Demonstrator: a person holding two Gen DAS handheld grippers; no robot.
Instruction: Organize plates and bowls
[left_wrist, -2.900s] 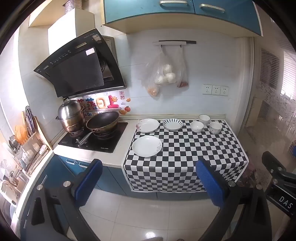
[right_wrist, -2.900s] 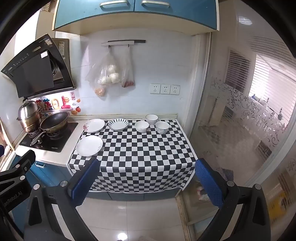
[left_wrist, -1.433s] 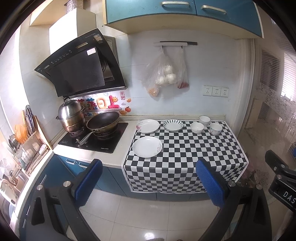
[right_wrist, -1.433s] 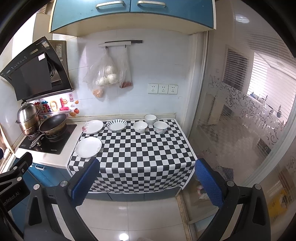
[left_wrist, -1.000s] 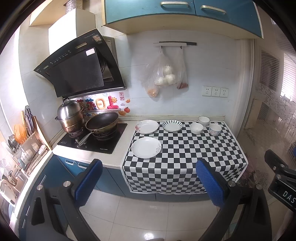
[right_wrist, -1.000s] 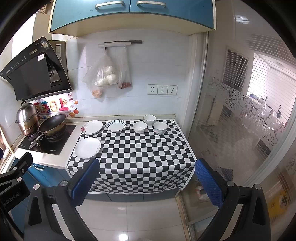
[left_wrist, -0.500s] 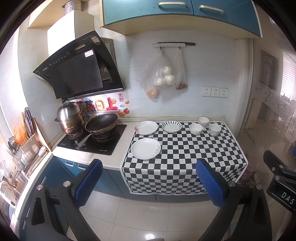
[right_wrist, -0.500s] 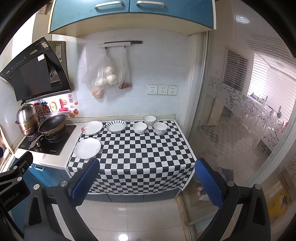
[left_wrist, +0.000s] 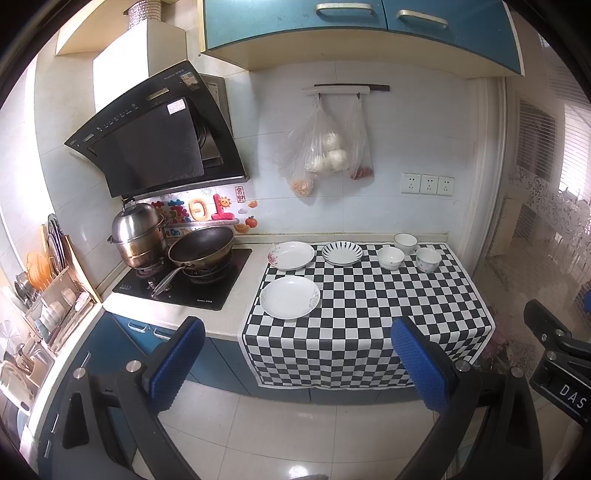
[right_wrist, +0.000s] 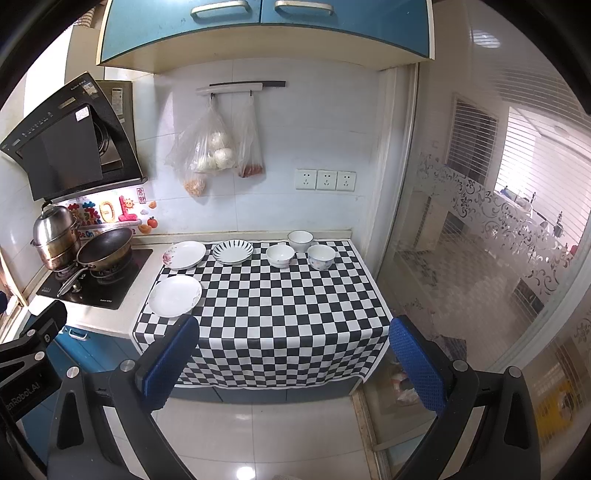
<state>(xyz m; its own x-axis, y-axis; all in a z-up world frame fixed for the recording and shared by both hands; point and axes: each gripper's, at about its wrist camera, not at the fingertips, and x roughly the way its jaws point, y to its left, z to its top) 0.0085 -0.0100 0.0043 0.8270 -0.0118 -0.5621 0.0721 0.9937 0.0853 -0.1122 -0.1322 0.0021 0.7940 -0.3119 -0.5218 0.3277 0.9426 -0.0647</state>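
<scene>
- The left gripper (left_wrist: 297, 360) and right gripper (right_wrist: 291, 356) both hang well back from the surface (left_wrist: 236, 317), above the floor; each has its blue-padded fingers (left_wrist: 177, 358) spread wide with nothing between them.
- On the checkered cloth (left_wrist: 369, 314) sit three plates and three bowls. A plain white plate (left_wrist: 290, 297) lies nearest, at the cloth's left edge. Behind it a floral-rimmed plate (left_wrist: 291, 255) sits half off the cloth, with a blue-striped plate (left_wrist: 342, 253) just beside it.
- Further right stand a white bowl (left_wrist: 390, 257), a second bowl (left_wrist: 405, 243) behind it near the wall, and a patterned bowl (left_wrist: 428, 259). The three sit close together, possibly touching (too small to tell).
- All of it looks like glazed ceramic: stiff, smooth, likely slippery against the pads, and liable to chip if set down hard.
- The plates lie flat, so the rim is the only place to pinch, one finger over and one slid under the lip. The bowls offer an upright wall, one finger inside and one outside.
- Stacking should go gently, like on like.
- The left wrist view alone shows a dish rack (left_wrist: 55, 295) on the far left, already holding crockery (a possible destination, though that is a guess).
- The right wrist view alone shows the frosted glass partition (right_wrist: 480, 258) to the right of the surface, and sets the bowls nearer the centre.
</scene>
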